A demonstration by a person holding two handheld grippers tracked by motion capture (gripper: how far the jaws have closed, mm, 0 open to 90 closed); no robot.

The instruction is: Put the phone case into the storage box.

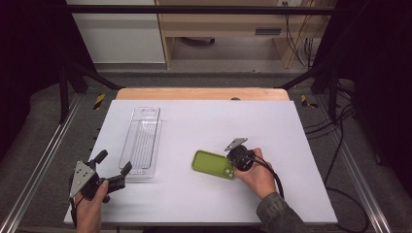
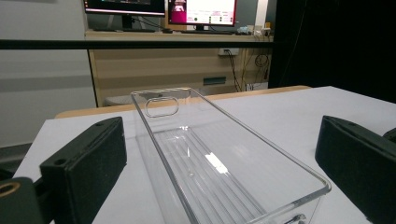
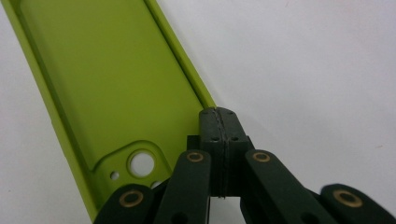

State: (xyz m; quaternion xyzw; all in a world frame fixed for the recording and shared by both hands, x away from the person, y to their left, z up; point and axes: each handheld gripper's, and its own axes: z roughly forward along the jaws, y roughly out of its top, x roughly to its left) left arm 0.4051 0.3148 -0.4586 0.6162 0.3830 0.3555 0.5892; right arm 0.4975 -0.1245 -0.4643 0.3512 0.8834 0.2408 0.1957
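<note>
My right tool [image 1: 236, 156] sits at the camera end of the green phone case [image 1: 213, 164], and in the right gripper view its two black jaws are pressed flat together at the case's long edge [image 3: 184, 60]; whether any of the rim is pinched between them I cannot tell, because the pads cover that spot. My left tool [image 1: 112, 165] is spread wide, one jaw on either side of the near end of the clear plastic tray [image 1: 142, 141], touching nothing that I can see.

The case lies on the white desk [image 1: 204, 121] right of centre, open side up, a lime green shell with a raised rim and a stepped camera corner holding one large round hole [image 3: 142, 164] and smaller ones beside it. My tool's linkage covers the lower part of that corner. The far end of the case runs off the top of the right gripper view.

The tray lies left of centre, well apart from the case, long and narrow, ribbed on the floor, with an oval handle slot [image 2: 161, 106] in its far end wall. It is transparent enough that in the high view its walls nearly vanish against the white desk. In the left gripper view its near end is cut off at the bottom edge, and both jaws are partly out of frame.
</note>
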